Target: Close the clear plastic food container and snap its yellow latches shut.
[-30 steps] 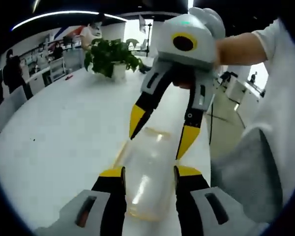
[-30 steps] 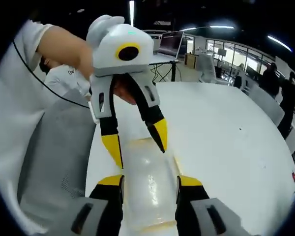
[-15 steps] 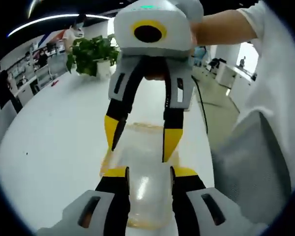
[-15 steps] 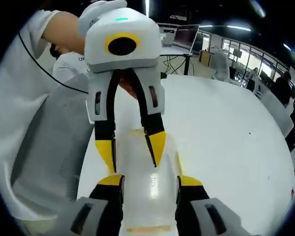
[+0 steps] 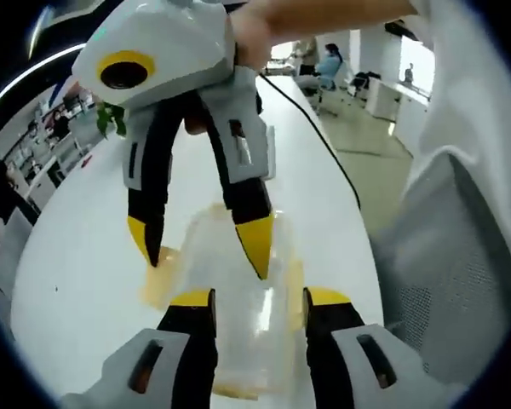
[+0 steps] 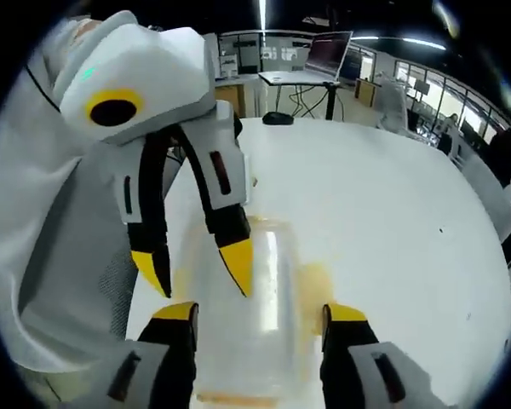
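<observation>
Your left gripper [image 5: 249, 300] and right gripper [image 6: 261, 311], jaws spread apart, straddle opposite ends of the clear container [image 5: 230, 281] on the white table [image 5: 85, 256]; no legible writing shows.

A big white worktop [image 6: 383, 221] spreads out ahead of the hand-held gripper. At its far end sit an open laptop [image 6: 328, 53] and a green plant [image 5: 111, 119]. Long lights [image 6: 426, 43] glow on the dark ceiling. Desks and people stand far off on both sides.
</observation>
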A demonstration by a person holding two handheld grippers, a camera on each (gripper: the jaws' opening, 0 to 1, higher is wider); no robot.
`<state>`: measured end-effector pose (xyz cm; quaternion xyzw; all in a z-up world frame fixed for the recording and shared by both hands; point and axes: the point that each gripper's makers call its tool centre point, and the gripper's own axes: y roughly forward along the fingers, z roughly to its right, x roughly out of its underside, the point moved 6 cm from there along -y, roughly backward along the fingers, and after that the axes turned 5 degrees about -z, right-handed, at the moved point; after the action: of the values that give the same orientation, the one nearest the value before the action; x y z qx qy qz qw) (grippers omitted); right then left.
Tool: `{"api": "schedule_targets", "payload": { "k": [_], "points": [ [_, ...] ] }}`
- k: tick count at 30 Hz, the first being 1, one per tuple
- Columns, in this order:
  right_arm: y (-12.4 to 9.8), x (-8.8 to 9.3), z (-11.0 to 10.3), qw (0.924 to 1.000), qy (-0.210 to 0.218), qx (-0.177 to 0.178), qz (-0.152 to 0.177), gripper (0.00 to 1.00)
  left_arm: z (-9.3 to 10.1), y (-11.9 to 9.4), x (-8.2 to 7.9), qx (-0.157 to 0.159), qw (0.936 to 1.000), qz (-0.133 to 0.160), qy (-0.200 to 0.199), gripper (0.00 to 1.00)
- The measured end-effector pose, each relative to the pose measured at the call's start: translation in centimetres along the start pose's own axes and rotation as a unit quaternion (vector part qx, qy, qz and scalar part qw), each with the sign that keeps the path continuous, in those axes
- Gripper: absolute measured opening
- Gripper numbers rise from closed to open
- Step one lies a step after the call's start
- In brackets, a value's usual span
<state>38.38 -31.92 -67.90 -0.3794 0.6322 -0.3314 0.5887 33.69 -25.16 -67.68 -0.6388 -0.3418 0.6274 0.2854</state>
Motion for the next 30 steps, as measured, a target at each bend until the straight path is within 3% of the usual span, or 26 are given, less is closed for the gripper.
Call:
{"api": "schedule_targets", "payload": {
  "k": [1,2,4,7,12,14,16,20,24,30],
  "points": [
    [0.1,0.2,0.3,0.9996,-0.022,0.001,-0.016,0.64,0.1,0.0,0.0,0.003,1.0000,0.001,0.000,0.40],
    [0.2,0.3,0.4,0.9995,-0.019,-0.001,-0.025,0.61,0.0,0.0,0.0,-0.001,1.0000,0.000,0.005,0.40],
    [0.3,-0.3,0.2,0.9993,0.016,-0.033,-0.010,0.59,-0.1,0.1,0.2,-0.002,1.0000,-0.004,0.003,0.41],
    [0.0,-0.7,0.6,0.9993,0.002,-0.036,-0.008,0.51,-0.1,0.3,0.2,-0.005,0.9999,-0.006,0.011,0.42],
    [0.3,-1.1,1.1,0.9978,-0.016,-0.038,-0.053,0.51,0.0,0.6,0.0,-0.023,0.9978,-0.029,0.056,0.44],
    [0.3,-1.2,1.3,0.9971,-0.012,-0.035,-0.066,0.48,0.2,0.7,-0.2,-0.023,0.9981,-0.028,0.050,0.43],
    [0.5,-1.1,1.6,0.9954,-0.038,-0.022,-0.086,0.43,0.1,0.8,-0.2,-0.025,0.9977,-0.033,0.054,0.43],
    [0.4,-1.4,1.8,0.9944,-0.034,-0.018,-0.098,0.46,0.0,0.9,-0.2,-0.027,0.9964,-0.045,0.067,0.43],
    [0.6,-1.4,1.5,0.9927,-0.026,-0.025,-0.115,0.42,0.4,1.1,0.0,-0.042,0.9916,-0.062,0.106,0.44],
    [0.7,-1.6,1.7,0.9900,-0.026,-0.029,-0.136,0.43,0.1,1.1,-0.1,-0.037,0.9937,-0.057,0.089,0.43]
  ]
}}
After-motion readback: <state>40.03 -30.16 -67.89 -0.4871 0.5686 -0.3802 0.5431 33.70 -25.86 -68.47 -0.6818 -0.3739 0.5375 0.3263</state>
